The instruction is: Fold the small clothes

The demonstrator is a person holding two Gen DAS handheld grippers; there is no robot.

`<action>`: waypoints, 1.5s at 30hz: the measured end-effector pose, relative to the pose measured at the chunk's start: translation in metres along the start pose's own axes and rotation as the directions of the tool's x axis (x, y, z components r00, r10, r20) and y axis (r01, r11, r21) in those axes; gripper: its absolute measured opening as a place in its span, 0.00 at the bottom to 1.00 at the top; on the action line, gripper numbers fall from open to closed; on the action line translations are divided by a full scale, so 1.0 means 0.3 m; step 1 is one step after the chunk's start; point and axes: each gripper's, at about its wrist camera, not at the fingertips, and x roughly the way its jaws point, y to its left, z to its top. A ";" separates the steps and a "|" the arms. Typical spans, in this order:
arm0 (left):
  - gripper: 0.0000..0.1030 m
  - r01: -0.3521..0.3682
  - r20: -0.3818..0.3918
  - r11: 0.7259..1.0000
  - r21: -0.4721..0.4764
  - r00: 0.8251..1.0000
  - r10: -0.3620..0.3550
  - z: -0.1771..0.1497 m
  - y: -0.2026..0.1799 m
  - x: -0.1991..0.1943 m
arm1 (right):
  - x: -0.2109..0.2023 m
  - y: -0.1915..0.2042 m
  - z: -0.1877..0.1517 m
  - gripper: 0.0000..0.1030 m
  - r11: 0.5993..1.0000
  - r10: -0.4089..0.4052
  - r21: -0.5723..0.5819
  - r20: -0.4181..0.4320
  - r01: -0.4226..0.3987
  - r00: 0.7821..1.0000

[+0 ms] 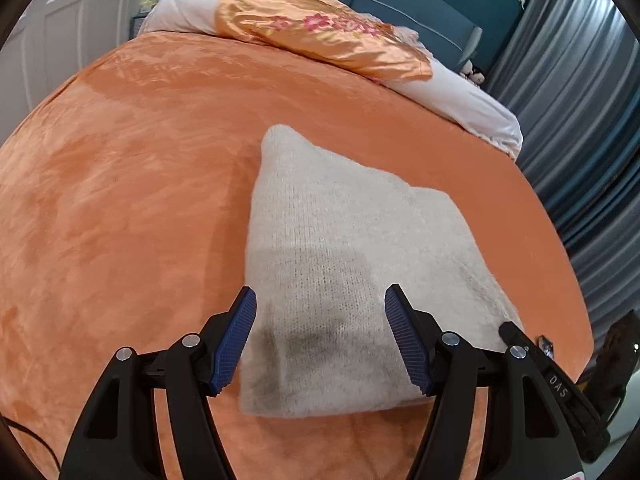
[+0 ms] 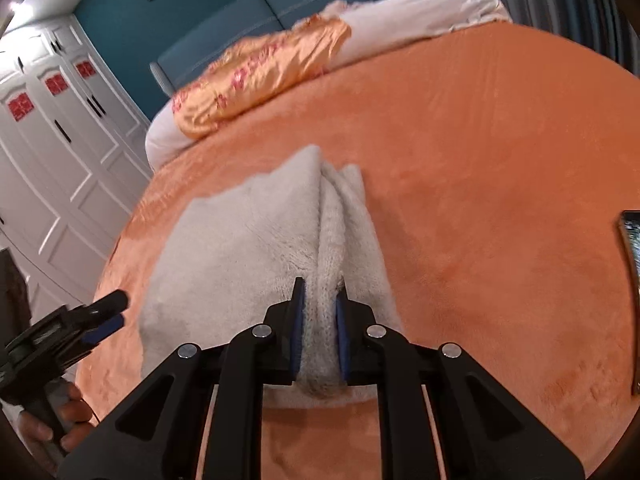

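A cream fuzzy knit garment [image 1: 352,264] lies folded on the orange bedspread [image 1: 132,184]. My left gripper [image 1: 320,300] is open and empty, its jaws hovering above the garment's near left part. In the right wrist view the garment [image 2: 240,240] has a raised fold along its right side. My right gripper [image 2: 320,292] is shut on that fold's near edge. The left gripper [image 2: 108,312] shows at the left of the right wrist view, open, beside the garment's left edge.
An orange floral satin quilt [image 1: 316,28] and white pillows [image 1: 460,100] lie at the bed's head. A phone [image 2: 632,264] lies on the bedspread to the right. White wardrobe doors [image 2: 52,152] stand at the left, grey curtains [image 1: 580,120] at the right.
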 end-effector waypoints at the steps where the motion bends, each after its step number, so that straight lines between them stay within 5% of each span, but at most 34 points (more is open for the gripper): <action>1: 0.63 -0.018 -0.014 1.000 0.019 1.000 0.018 -0.010 -0.011 0.027 | 0.045 -0.002 -0.014 0.12 1.000 -0.023 -0.010 -0.037 0.023 0.999; 4: 0.63 -0.069 -0.059 0.996 0.056 0.996 0.073 -0.033 -0.021 0.095 | 0.101 -0.040 -0.040 0.16 1.000 -0.018 0.001 -0.114 0.019 0.993; 10: 0.69 -0.127 -0.052 0.987 0.099 0.990 0.133 -0.051 -0.018 0.129 | -0.011 0.003 0.069 0.25 1.000 -0.004 -0.019 0.008 0.005 1.000; 18: 0.75 -0.134 -0.068 0.987 0.089 0.988 0.141 -0.061 -0.001 0.154 | 0.253 0.052 0.189 0.31 0.997 0.051 -0.046 -0.101 -0.056 0.994; 20: 0.74 -0.129 -0.072 0.988 0.080 0.988 0.134 -0.058 0.002 0.149 | 0.276 0.066 0.198 0.08 0.996 0.069 -0.052 -0.105 -0.075 0.992; 24: 0.74 -0.081 -0.052 0.995 0.052 0.995 0.084 -0.048 0.006 0.091 | 0.057 0.094 0.216 0.06 0.990 0.130 -0.061 0.090 -0.125 0.987; 26: 0.74 -0.062 -0.036 0.997 0.044 0.997 0.064 -0.051 0.006 0.067 | 0.019 0.080 0.189 0.06 0.993 0.101 -0.074 0.119 -0.093 0.988; 28: 0.74 -0.078 -0.055 0.995 0.065 0.995 0.081 -0.068 -0.004 0.098 | 0.129 0.032 0.138 0.07 0.996 0.002 -0.090 0.015 -0.001 1.000; 30: 0.74 -0.102 -0.086 0.992 0.074 0.990 0.109 -0.087 -0.009 0.147 | 0.253 -0.035 0.086 0.07 0.999 -0.012 -0.040 -0.097 0.009 0.995; 33: 0.76 -0.121 -0.091 0.989 0.080 0.988 0.128 -0.106 -0.007 0.172 | 0.149 -0.020 0.122 0.09 0.999 0.035 0.010 -0.038 -0.035 0.999; 37: 0.75 -0.107 -0.070 0.992 0.064 0.991 0.111 -0.097 -0.001 0.106 | -0.028 0.030 0.096 0.12 0.998 0.004 -0.057 0.040 -0.002 0.999; 41: 0.72 -0.124 -0.033 0.989 0.077 0.991 0.127 -0.099 -0.010 0.045 | -0.079 0.029 0.000 0.22 0.997 -0.003 -0.075 -0.016 0.002 1.000; 45: 0.72 -0.150 -0.077 0.986 0.073 0.985 0.155 -0.126 0.020 0.072 | -0.037 0.006 -0.096 0.29 0.996 -0.040 -0.086 -0.098 0.031 0.994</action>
